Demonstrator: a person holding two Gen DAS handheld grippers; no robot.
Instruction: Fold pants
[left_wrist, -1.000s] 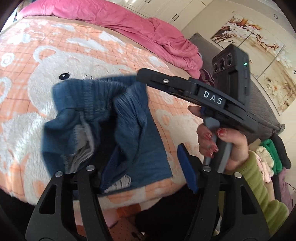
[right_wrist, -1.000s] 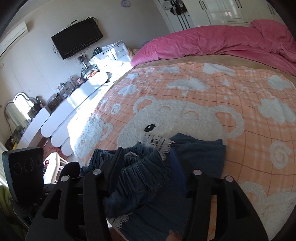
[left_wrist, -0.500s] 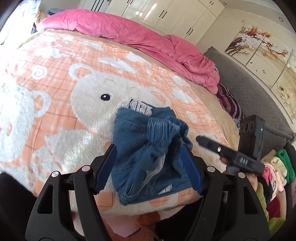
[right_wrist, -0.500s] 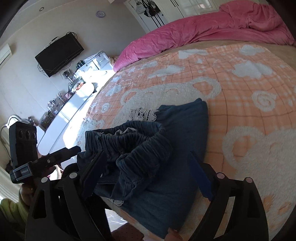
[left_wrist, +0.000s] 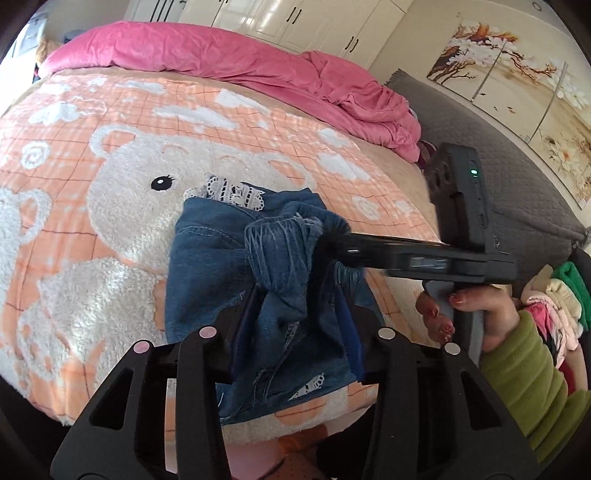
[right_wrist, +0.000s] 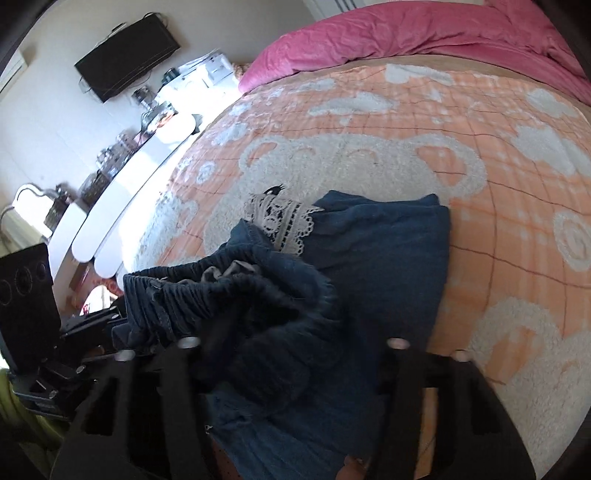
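Small blue denim pants (left_wrist: 207, 266) with white lace trim (left_wrist: 236, 192) lie bunched near the front edge of the bed. My left gripper (left_wrist: 295, 321) is closing, and a gathered wad of the waist fills the gap between its blue pads. In the left wrist view the right gripper (left_wrist: 332, 247) comes in from the right, held by a hand with a green sleeve, its tip buried in the elastic waistband. In the right wrist view the pants (right_wrist: 380, 258) spread ahead; my right gripper (right_wrist: 291, 343) is closing with ruffled waistband between its dark fingers.
The bed carries an orange and white bear blanket (left_wrist: 110, 184) with a pink duvet (left_wrist: 258, 62) heaped at the far end. A grey quilted sofa (left_wrist: 517, 192) and a pile of clothes (left_wrist: 554, 295) stand right. A white dresser (right_wrist: 110, 192) and a wall television (right_wrist: 125, 59) are left.
Half a second ago both grippers stood wide around the pants lying on the blanket. Now both sets of jaws have narrowed onto the waistband, and the right gripper has come down into it.
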